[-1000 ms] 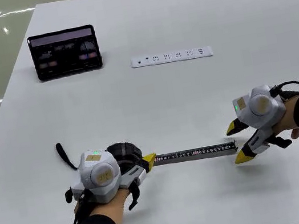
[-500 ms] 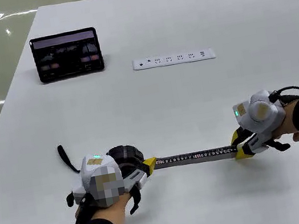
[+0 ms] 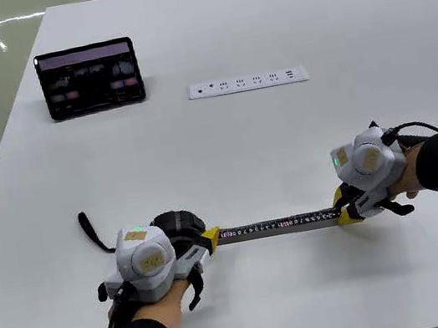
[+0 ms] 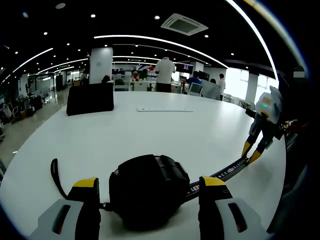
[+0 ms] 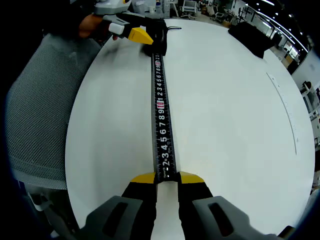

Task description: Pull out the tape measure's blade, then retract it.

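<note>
One tape measure point(image 3: 177, 222), two grippers, one tablet point(image 3: 90, 77), one power strip point(image 3: 247, 82). Tape measure case toward near-left corner of surface point(image 3: 283, 144). Blade point(image 5: 159, 100) out flat, running along near edge. Left gripper point(image 4: 149, 182) jaws apart, flanking case; cannot tell if clamped. Right gripper point(image 5: 166, 177) jaws together on blade tip. Tablet near left edge, strip mid-surface; broad bare room between strip and blade.

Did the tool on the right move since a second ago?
Yes. Measured against the power strip, the right tool slid a little left and closed on the blade tip.
</note>
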